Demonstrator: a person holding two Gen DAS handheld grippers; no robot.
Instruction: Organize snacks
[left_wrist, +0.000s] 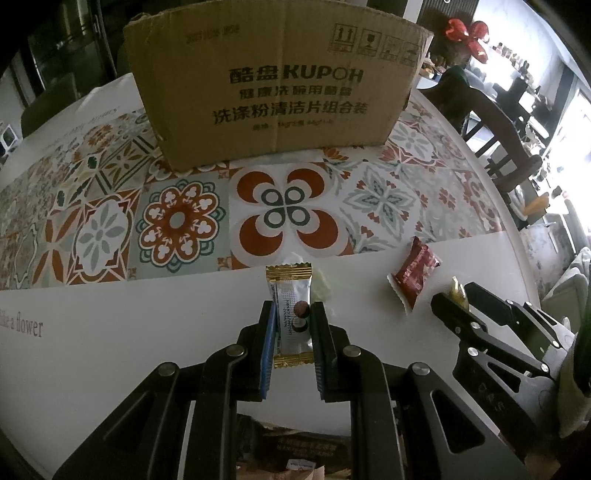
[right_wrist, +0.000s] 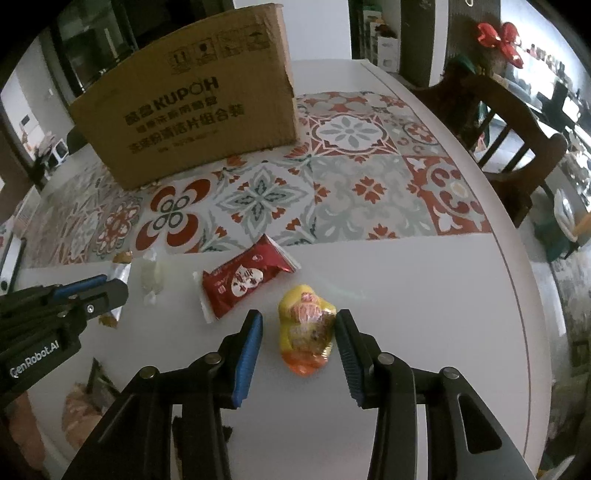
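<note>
At frame centre, the right hand-held gripper stood apart around the small, crinkly yellow foil-wrapped snack, which looked light, slippery and best pinched across its middle, while the left hand-held gripper was clamped on the slim silver-and-gold sachet.

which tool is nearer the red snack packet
Right. The right tool sits just beside the red snack packet, open around a yellow snack; the left tool is farther off.

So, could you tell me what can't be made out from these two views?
- Cardboard box interior: both views show only its outer wall.
- Pale wrapped sweet: left wrist view, mostly hidden behind the silver snack bar.
- Items below the table edge: both views, blurred and blocked by gripper arms.
</note>
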